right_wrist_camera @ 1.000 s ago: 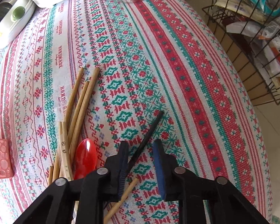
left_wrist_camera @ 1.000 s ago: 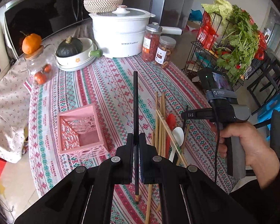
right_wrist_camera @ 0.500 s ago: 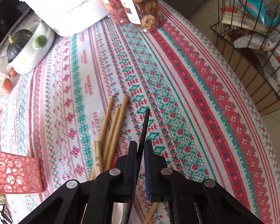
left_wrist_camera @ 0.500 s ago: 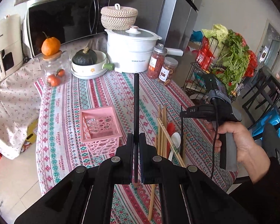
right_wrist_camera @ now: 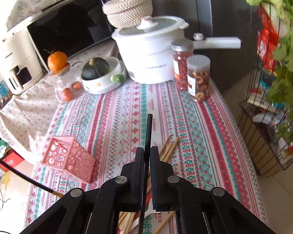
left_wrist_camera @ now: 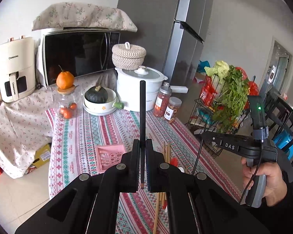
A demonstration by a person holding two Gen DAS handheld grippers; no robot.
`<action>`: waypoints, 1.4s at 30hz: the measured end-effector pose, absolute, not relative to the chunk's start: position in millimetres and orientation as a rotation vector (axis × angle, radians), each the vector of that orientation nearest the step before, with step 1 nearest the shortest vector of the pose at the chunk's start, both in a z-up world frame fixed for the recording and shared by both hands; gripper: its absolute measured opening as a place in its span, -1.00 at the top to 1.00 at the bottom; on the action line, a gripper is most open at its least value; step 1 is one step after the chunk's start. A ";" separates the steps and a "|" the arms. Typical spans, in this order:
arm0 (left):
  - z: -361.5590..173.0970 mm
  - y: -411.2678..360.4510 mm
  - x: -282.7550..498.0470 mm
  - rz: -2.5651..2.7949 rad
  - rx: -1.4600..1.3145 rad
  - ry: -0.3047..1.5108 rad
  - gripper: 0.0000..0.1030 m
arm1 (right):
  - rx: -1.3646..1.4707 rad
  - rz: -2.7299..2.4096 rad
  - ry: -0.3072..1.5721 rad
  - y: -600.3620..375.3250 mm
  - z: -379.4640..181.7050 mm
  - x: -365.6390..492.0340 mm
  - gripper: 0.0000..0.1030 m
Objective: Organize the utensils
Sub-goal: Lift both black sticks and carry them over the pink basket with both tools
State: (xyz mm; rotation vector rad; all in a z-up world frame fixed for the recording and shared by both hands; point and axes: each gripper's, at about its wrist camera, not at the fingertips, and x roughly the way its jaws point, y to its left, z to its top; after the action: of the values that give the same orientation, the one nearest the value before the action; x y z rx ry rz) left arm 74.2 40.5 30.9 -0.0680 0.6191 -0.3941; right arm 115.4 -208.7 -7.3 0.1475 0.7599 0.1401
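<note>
My left gripper (left_wrist_camera: 142, 146) is shut on a black chopstick (left_wrist_camera: 142, 113) and holds it high above the table. My right gripper (right_wrist_camera: 147, 152) is shut on a second black chopstick (right_wrist_camera: 148, 130), also lifted; that gripper shows in the left wrist view (left_wrist_camera: 205, 135) at the right. The left gripper's chopstick tip (right_wrist_camera: 29, 181) crosses the right wrist view at the lower left. A pink perforated basket (right_wrist_camera: 68, 159) (left_wrist_camera: 109, 157) stands on the patterned tablecloth (right_wrist_camera: 195, 136). Several bamboo chopsticks (right_wrist_camera: 169, 148) (left_wrist_camera: 167, 152) lie on the cloth below the grippers. A red spoon (left_wrist_camera: 172, 160) is partly hidden.
At the table's back stand a white pot (right_wrist_camera: 152, 52), two snack jars (right_wrist_camera: 198, 78), a bowl with a dark squash (right_wrist_camera: 99, 74), and a glass jar topped by an orange (right_wrist_camera: 57, 60). A microwave (left_wrist_camera: 78, 54) is behind. A wire rack with greens (left_wrist_camera: 224, 105) stands right of the table.
Both grippers have risen well above the table, each carrying its black chopstick. The right gripper closed on its chopstick about a second ago and lifted it off the cloth.
</note>
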 end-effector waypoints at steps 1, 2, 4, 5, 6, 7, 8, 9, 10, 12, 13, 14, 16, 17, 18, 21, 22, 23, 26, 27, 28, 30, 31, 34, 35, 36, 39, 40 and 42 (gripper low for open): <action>35.8 42.5 72.7 -0.387 -0.069 0.597 0.90 | 0.130 0.146 0.736 -204.5 -0.3 110.7 0.93; 40.5 44.3 71.0 -0.378 -0.070 0.573 0.90 | 0.109 0.152 0.712 -199.8 5.8 106.8 0.93; 48.1 48.5 69.2 -0.357 -0.071 0.530 0.90 | 0.074 0.159 0.672 -191.9 16.5 100.4 0.93; 51.2 51.2 68.6 -0.346 -0.075 0.512 0.90 | 0.062 0.165 0.654 -188.9 20.6 98.1 0.93; 54.3 53.5 68.6 -0.336 -0.080 0.497 0.90 | 0.056 0.171 0.638 -186.2 24.9 97.0 0.93; 57.2 56.0 68.6 -0.324 -0.085 0.483 0.90 | 0.056 0.180 0.625 -183.9 29.1 96.0 0.93; 59.2 59.0 69.2 -0.312 -0.088 0.472 0.90 | 0.061 0.191 0.614 -182.1 33.5 95.6 0.93; 60.9 61.3 70.7 -0.301 -0.090 0.465 0.90 | 0.067 0.200 0.605 -180.8 37.6 96.0 0.93; 62.3 63.6 73.0 -0.289 -0.093 0.459 0.90 | 0.073 0.210 0.595 -179.6 41.6 96.3 0.93; 62.6 67.4 79.3 -0.269 -0.092 0.460 0.90 | 0.088 0.228 0.577 -176.0 50.1 96.8 0.93; 61.5 68.9 83.7 -0.260 -0.094 0.464 0.90 | 0.094 0.236 0.571 -174.2 53.6 98.8 0.93; 59.5 69.4 88.8 -0.253 -0.090 0.472 0.90 | 0.100 0.246 0.564 -171.4 57.2 99.6 0.93; 54.6 70.5 99.9 -0.235 -0.089 0.492 0.90 | 0.114 0.261 0.555 -166.1 63.8 103.3 0.93; 51.5 70.2 105.4 -0.230 -0.089 0.503 0.90 | 0.123 0.273 0.553 -163.3 67.0 105.1 0.93; 48.6 69.8 111.1 -0.227 -0.084 0.516 0.90 | 0.132 0.287 0.552 -160.8 70.0 107.0 0.93; 39.5 67.7 127.8 -0.220 -0.067 0.559 0.90 | 0.163 0.329 0.545 -153.1 79.7 111.2 0.93; 36.4 67.7 133.6 -0.216 -0.062 0.576 0.90 | 0.172 0.341 0.543 -150.6 82.9 112.7 0.93; 32.7 67.6 139.5 -0.213 -0.063 0.592 0.90 | 0.179 0.353 0.541 -147.8 86.2 114.4 0.93; 21.8 70.9 154.2 -0.207 -0.074 0.634 0.90 | 0.196 0.376 0.529 -140.1 95.4 122.8 0.93; 19.0 71.8 158.9 -0.205 -0.075 0.645 0.90 | 0.201 0.383 0.524 -137.1 98.3 125.8 0.93; 15.9 72.2 163.2 -0.203 -0.074 0.657 0.90 | 0.208 0.391 0.520 -134.3 100.7 128.9 0.93; 10.0 73.2 170.8 -0.199 -0.071 0.682 0.90 | 0.224 0.409 0.519 -128.9 102.8 135.8 0.93; 6.7 73.8 174.8 -0.199 -0.072 0.699 0.90 | 0.232 0.418 0.524 -126.2 101.9 139.8 0.93; -2.9 77.5 185.3 -0.201 -0.097 0.739 0.90 | 0.253 0.441 0.559 -118.1 90.5 153.0 0.93; -6.6 78.7 189.2 -0.204 -0.104 0.754 0.90 | 0.258 0.446 0.580 -115.7 83.8 157.7 0.93; -10.4 79.8 193.2 -0.206 -0.111 0.772 0.90 | 0.260 0.449 0.605 -113.5 76.4 162.9 0.93; -20.5 83.5 203.7 -0.209 -0.124 0.818 0.90 | 0.263 0.449 0.695 -108.5 51.3 181.5 0.93; -23.0 84.2 207.7 -0.210 -0.127 0.833 0.90 | 0.264 0.447 0.722 -107.4 42.9 187.8 0.93; -27.3 84.8 213.9 -0.215 -0.129 0.854 0.90 | 0.262 0.436 0.766 -105.7 26.8 198.3 0.93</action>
State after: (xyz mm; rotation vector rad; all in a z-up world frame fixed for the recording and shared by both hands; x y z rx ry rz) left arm 213.9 84.8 -27.3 -0.1292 0.8544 -0.2147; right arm 198.3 -105.7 26.8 0.2616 0.7659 0.4364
